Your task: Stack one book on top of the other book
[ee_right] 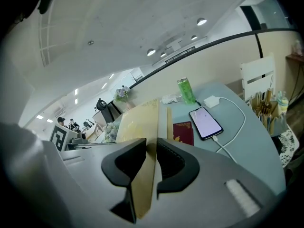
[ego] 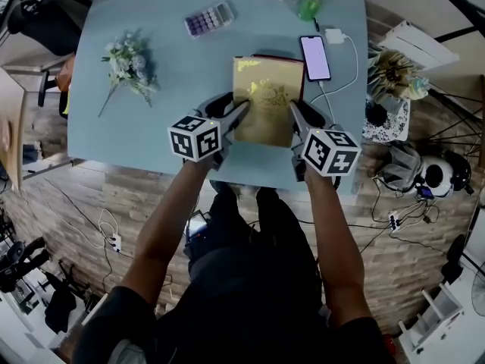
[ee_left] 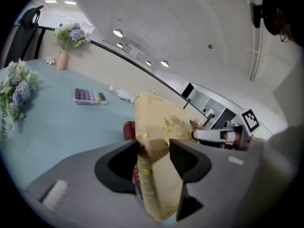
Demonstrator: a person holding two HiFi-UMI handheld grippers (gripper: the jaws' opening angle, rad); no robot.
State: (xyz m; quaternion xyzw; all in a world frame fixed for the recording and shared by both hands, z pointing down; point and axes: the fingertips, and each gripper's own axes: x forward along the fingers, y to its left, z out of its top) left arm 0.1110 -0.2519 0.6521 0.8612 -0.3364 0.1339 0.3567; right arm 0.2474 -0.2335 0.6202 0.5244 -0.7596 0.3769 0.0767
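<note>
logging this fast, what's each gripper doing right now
Left gripper: shut on the gold book.
Right gripper: shut on the same gold book.

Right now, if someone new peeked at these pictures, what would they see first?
The shiny gold book in the middle of the pale blue table, pinched by the left tongs on one side and the right tongs on the other, with a red book peeking out underneath. Next, the glowing phone just right of the books and the flowers lying at the table's left.
</note>
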